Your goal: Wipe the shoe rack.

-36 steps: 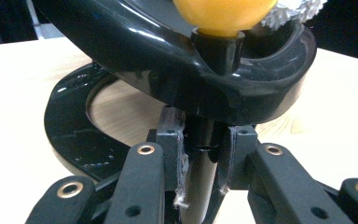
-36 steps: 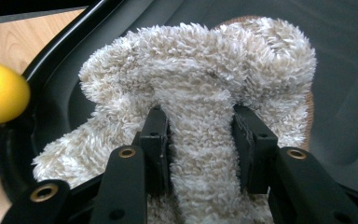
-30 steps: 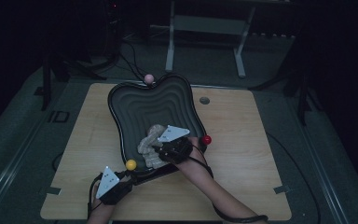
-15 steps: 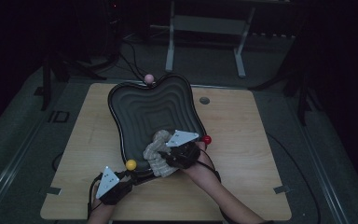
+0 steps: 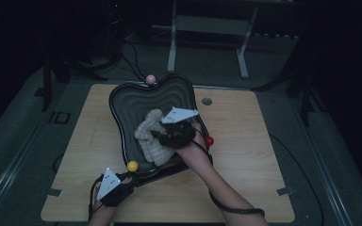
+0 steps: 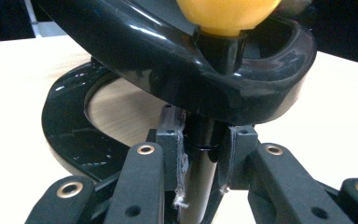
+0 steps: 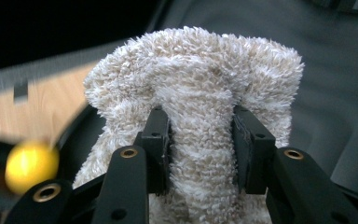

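Tabletop (image 5: 245,188): light wood, rectangular. It carries the tray, which sits left of centre and reaches from the far edge almost to the near edge.

Tray (image 5: 122,101): black, glossy, with a wavy rim and a ribbed floor. It stands on posts topped with coloured balls: pink (image 5: 150,79) at the far edge, red (image 5: 209,141) toward the right edge, yellow (image 5: 132,165) at the near-left corner of the tray.

Towel (image 5: 152,136): cream terry cloth, bunched. It lies on the near half of the tray floor, with its long axis running roughly from the far side to the near side.

Right gripper (image 7: 200,149): positioned over the tray, above the towel's right side. The jaws are clamped on a fold of the towel; the pile bulges out around both pads. The fold stands up between the jaws, and the rest of the cloth lies left of and below them.

Left gripper (image 6: 200,163): at the near-left corner of the tabletop. The jaws are closed on the black post (image 6: 200,186) under the yellow ball, holding the tray steady.

Key relation: the towel's bulk lies left of the right jaws. The right hand is the nearer hand for wiping. A stroke toward the far rim appears to be the likely next move.
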`<state>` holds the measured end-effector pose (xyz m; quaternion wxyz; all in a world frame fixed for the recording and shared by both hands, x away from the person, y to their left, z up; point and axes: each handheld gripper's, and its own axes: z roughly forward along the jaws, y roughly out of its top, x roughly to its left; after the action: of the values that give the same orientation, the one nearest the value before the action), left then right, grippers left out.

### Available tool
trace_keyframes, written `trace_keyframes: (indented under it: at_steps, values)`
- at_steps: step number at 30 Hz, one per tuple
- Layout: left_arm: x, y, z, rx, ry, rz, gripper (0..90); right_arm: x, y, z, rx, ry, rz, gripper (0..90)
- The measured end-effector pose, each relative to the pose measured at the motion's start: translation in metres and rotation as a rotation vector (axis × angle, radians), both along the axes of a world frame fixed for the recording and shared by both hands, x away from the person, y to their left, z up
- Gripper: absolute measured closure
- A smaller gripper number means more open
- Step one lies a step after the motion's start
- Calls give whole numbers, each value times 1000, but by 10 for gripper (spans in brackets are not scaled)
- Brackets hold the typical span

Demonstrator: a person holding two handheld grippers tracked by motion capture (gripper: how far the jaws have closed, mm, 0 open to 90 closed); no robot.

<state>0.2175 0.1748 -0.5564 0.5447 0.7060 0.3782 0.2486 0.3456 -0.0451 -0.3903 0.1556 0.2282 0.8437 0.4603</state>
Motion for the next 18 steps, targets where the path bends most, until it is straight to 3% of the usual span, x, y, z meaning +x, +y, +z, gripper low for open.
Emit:
trace_keyframes:
  at_steps: [2,5,6,9,12,14,15,18]
  values:
    - [0,0,0,2,3,-1,723,5,4,6,10,-12,-4,619]
    - [0,0,0,0,3,-3,723,29,28,32,44,-42,-51,618]
    - [0,0,0,0,3,-3,723,29,28,32,44,-42,-51,618]
    - [0,1,1,-2,8,-3,723,53,46,44,48,-51,-117,616]
    - [0,1,1,-5,17,-5,723,64,52,43,38,-57,-155,616]
    - [0,1,1,2,12,-4,724,75,61,33,-12,-66,-205,616]
    - [0,1,1,2,7,-3,724,77,64,28,-38,-75,-207,615]
    - [0,1,1,3,6,-3,724,77,70,18,-45,-63,-210,611]
